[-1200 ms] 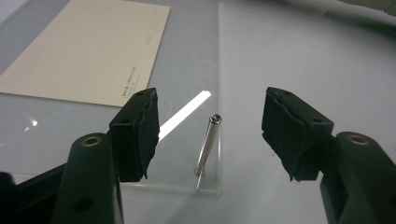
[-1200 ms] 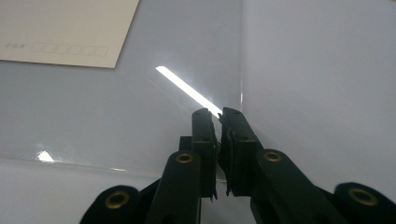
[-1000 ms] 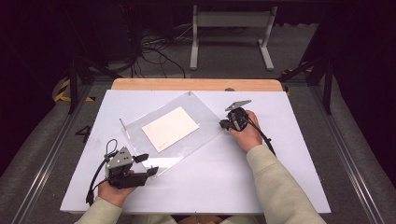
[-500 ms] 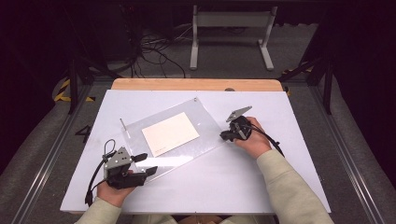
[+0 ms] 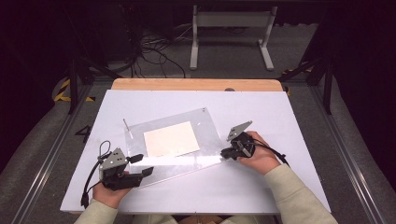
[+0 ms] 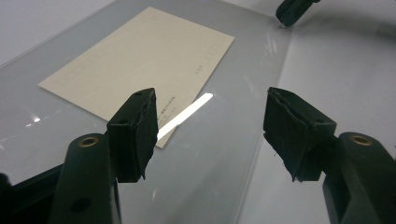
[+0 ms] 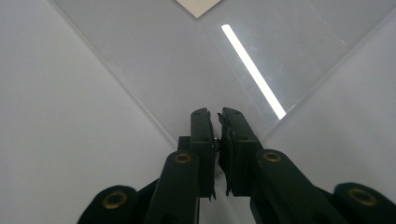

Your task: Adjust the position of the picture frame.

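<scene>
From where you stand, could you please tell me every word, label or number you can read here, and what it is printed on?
No text can be read.
Cream card under the clear sheet: faint pale lettering along its edges and a short dark line of small print near the corner by the left claw, all too small and blurred to read.
High view: card looks blank.

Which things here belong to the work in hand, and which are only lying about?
In the work:
- clear plastic sleeve, its corner pinched by the shut right gripper
- cream card inside the sleeve
- left gripper, jaws open over the sleeve's near edge

Lying about:
- white stand on the floor
- cables beside it
</scene>
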Available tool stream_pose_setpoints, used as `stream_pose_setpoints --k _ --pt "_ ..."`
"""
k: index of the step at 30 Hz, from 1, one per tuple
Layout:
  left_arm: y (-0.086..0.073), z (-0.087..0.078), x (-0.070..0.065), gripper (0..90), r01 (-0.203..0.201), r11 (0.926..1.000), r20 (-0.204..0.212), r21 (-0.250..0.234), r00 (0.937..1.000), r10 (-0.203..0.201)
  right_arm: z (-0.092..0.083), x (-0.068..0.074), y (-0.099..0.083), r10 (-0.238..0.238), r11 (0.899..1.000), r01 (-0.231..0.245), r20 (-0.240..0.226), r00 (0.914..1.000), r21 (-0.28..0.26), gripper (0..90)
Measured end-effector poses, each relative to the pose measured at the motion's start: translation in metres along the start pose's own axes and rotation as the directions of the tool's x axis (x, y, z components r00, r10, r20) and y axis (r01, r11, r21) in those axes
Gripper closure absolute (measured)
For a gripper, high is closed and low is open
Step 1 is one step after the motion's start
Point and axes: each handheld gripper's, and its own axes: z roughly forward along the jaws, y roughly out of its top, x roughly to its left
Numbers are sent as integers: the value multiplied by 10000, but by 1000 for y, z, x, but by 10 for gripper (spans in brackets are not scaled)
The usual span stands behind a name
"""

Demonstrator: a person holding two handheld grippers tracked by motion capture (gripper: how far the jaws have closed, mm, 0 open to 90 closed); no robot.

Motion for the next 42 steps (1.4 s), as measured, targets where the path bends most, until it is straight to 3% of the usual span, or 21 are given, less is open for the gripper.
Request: stream_pose_setpoints --k 7,13,17,19,20,22,23,26,30,31,33,34,36,38,39,40,41,42 --pt "-5 -10 -2 349 28 10000 3 -15 10000 -28 -4 27 -12 -106 9998 101 -351 9993 -165 828" --pt "-10 -20 -9 372 -251 9991 -98 350 9996 255 -5 29 -16 64 9993 -81 -474 9989 -359 828" --pt "-15 -24 -13 603 -418 9956 -284 841 9986 443 -5 28 -18 159 9986 -187 -556 9983 -498 827" --pt "-16 -24 -14 741 -562 9927 -739 1067 9952 643 -5 28 -18 150 9985 -180 -568 9983 -514 827" --pt "-16 -25 -14 813 -445 9930 -922 1090 9942 547 -5 28 -18 148 9985 -177 -573 9982 -514 827" --pt "-16 -26 -10 857 -238 9952 -808 946 9962 315 -5 28 -18 139 9985 -170 -579 9982 -527 827" --pt "-14 -28 -11 898 -327 9965 -914 773 9950 397 -5 28 -18 165 9984 -196 -581 9982 -525 827" --pt "-10 -30 -14 900 -502 9979 -1125 421 9922 546 -5 28 -19 136 9983 -167 -550 9984 -560 827" --pt "-13 -31 -13 896 -249 9949 -1025 975 9941 349 -5 28 -20 185 9977 -222 -573 9982 -641 826" --pt "-15 -33 -13 864 -278 9954 -1058 912 9937 374 -5 28 -20 207 9974 -245 -572 9981 -670 827" --pt "-16 -37 -12 607 -139 9966 -1058 813 9941 224 -5 28 -21 244 9971 -288 -620 9978 -706 826" --pt "-17 -39 -12 547 -32 9961 -1062 876 9943 126 -5 27 -21 246 9969 -294 -651 9976 -728 826" --pt "-20 -39 -11 516 -21 9936 -1186 1131 9928 156 -5 27 -21 257 9968 -307 -673 9974 -740 826" --pt "-23 -38 -9 511 97 9901 -1215 1400 9926 75 -5 27 -21 255 9968 -303 -666 9975 -735 826" --pt "-26 -35 -6 599 351 9823 -1136 1841 9934 -143 -5 27 -21 236 9971 -282 -648 9976 -713 826" --pt "-26 -35 -6 661 351 9823 -1136 1841 9934 -143 -5 27 -21 236 9971 -282 -648 9976 -713 826" --pt "-28 -34 -4 661 313 9797 -946 1982 9954 -127 -4 27 -21 235 9971 -281 -653 9976 -706 826" --pt "-28 -34 -6 749 293 9793 -740 2004 9972 -147 -4 27 -21 231 9971 -278 -664 9975 -702 826"
